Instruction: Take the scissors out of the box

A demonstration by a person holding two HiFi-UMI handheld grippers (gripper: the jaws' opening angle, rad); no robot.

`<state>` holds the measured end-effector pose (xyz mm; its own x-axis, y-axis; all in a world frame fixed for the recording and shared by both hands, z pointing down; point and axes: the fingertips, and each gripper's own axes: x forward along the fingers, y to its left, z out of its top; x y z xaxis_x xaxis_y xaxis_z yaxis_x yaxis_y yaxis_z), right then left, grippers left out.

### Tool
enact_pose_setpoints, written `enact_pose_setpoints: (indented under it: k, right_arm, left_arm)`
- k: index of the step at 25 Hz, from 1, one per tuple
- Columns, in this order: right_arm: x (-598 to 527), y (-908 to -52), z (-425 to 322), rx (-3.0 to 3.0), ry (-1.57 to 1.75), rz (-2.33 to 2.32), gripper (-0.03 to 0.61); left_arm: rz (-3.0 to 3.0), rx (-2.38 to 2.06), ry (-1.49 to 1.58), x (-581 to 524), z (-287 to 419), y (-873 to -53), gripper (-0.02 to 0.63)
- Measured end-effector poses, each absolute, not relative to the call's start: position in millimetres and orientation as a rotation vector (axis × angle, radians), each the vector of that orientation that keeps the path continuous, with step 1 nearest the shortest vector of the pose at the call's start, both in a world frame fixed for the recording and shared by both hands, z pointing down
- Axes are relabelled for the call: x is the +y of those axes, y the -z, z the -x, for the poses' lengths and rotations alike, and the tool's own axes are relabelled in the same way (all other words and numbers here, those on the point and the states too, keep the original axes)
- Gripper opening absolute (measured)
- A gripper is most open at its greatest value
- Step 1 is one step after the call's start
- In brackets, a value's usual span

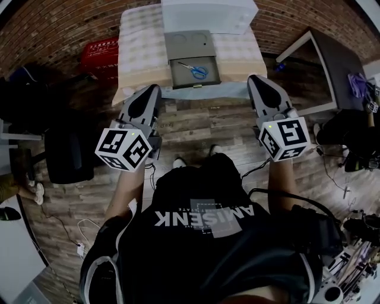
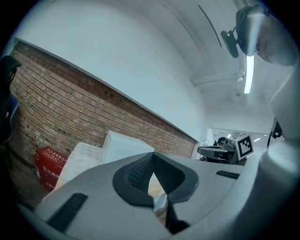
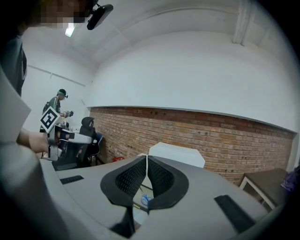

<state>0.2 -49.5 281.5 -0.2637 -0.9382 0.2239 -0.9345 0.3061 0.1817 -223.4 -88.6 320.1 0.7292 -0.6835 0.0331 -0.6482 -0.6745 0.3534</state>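
Black shirt fabric [image 1: 202,231] is seen nearest, filling the bottom of the head view. Just beyond it, two grippers are held out over the wooden floor [image 1: 202,127], both short of the grey box [image 1: 176,72]. The left gripper [image 1: 155,89] is placed off the box's near-left corner, the right gripper [image 1: 255,79] off its near-right corner. Both pairs of jaws are clenched, pads pressed tip to tip, and nothing is gripped between them.

Further out, the box is found open on a table with a checked cloth [image 1: 139,47]. The scissors [image 1: 195,71] are lying inside the box, untouched, blue handles toward its right side. Behind the box a white container [image 1: 208,15] is set, a red crate [image 1: 100,53] is spotted to the box's left, and a brick wall [image 1: 53,29] is seen farthest back.
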Motion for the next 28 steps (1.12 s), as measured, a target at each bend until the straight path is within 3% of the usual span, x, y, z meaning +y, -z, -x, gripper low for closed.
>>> enact_pose_setpoints:
  k: [28]
  right_arm:
    - [-240.0, -279.8, -109.2, -2.524, 0.069, -1.454, 0.043]
  left_arm:
    - [-2.456, -1.362, 0.109, -214.1, 123.1, -324.3, 0.012]
